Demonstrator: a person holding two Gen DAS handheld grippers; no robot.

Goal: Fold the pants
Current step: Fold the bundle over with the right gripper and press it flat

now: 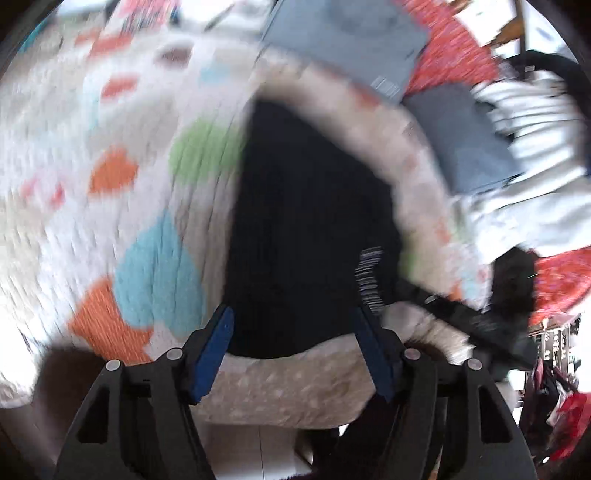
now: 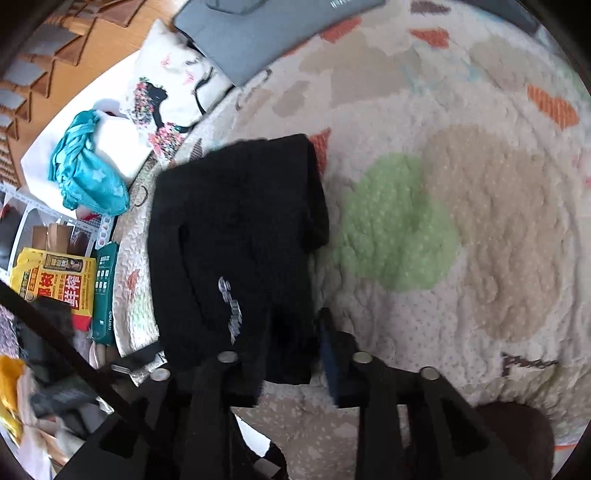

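Working on a quilted bedspread (image 2: 461, 229) with coloured blobs, clutter all round the edge: a grey laptop sleeve (image 2: 258, 33), a teal garment (image 2: 86, 173), a yellow snack packet (image 2: 55, 284). The black pants (image 2: 236, 236) are already down to a compact folded bundle sitting on the quilt, near its edge.

My left gripper (image 1: 295, 354) is spread wide with nothing between the pads, hovering just short of the bundle's near edge; that view is pretty smeared. My right gripper (image 2: 291, 354) is partly closed, straddling the near corner of the pants. The left finger is lost against the black fabric, so I honestly can't tell if it's pinching or just around it.

If there's one more fold, I'd grab both near corners through all layers, lift low and lay it over evenly so nothing slides.
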